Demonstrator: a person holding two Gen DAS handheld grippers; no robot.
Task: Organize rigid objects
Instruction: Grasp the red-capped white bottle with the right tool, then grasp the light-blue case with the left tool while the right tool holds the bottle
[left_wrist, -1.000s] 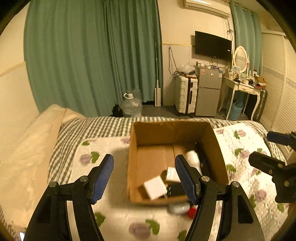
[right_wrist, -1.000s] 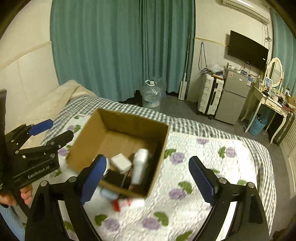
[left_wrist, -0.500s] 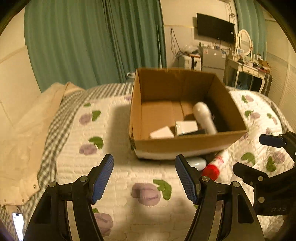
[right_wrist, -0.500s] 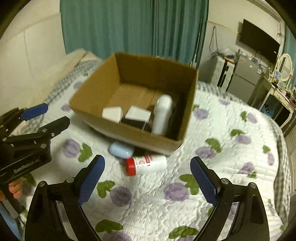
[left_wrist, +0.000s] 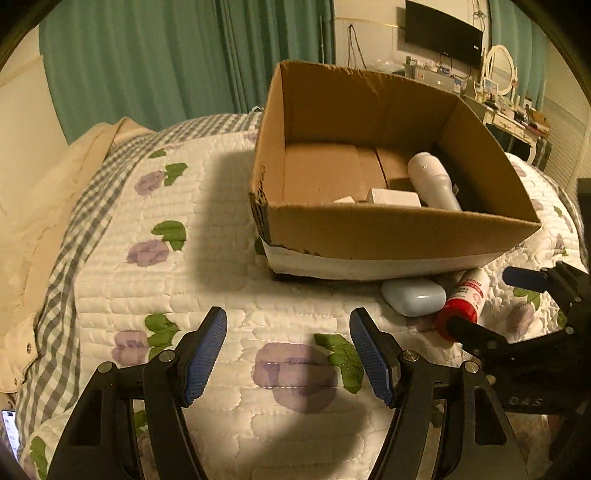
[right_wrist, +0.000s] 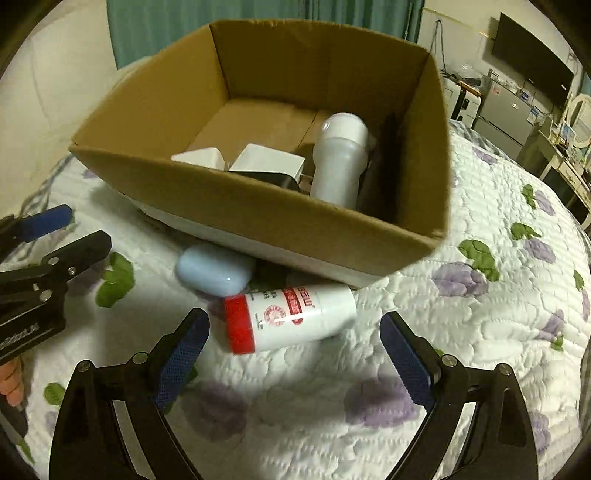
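At 12 o'clock from the right gripper (right_wrist: 293, 345), just past its wide-apart fingers, the red-capped bottle (right_wrist: 290, 318) lies on the bed (right_wrist: 480, 332) beside a blue case (right_wrist: 212, 271) and the cardboard box (right_wrist: 258, 206). The left gripper (left_wrist: 288, 349) is spread wide too, holding nothing.

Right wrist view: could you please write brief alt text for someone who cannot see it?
An open hand-held gripper hovers over a red-capped white bottle lying on a floral quilt, beside a pale blue case and a cardboard box holding white items.
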